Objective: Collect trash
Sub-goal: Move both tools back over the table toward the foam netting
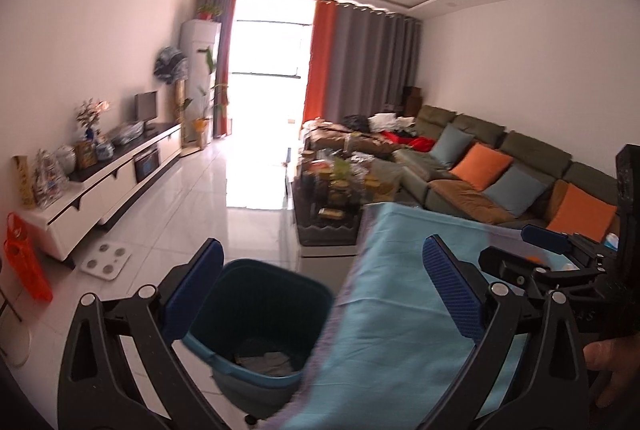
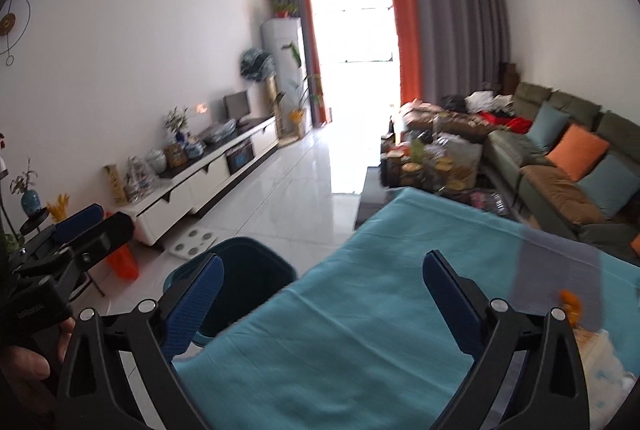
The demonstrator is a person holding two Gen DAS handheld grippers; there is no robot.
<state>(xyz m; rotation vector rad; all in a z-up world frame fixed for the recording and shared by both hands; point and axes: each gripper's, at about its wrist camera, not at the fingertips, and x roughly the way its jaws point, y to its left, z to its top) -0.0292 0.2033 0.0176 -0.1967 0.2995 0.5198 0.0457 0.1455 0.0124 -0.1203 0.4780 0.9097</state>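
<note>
One bin, two open-jawed tools

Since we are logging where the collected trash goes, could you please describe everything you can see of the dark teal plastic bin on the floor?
The dark teal plastic bin is an open-topped, squarish container with rounded corners and a lighter blue rim. It stands upright on the glossy white tiled floor, close beside the table draped in a light blue cloth, whose hanging edge hides its right side. Crumpled greyish and white scraps lie at its bottom. No gripper touches it.
</note>
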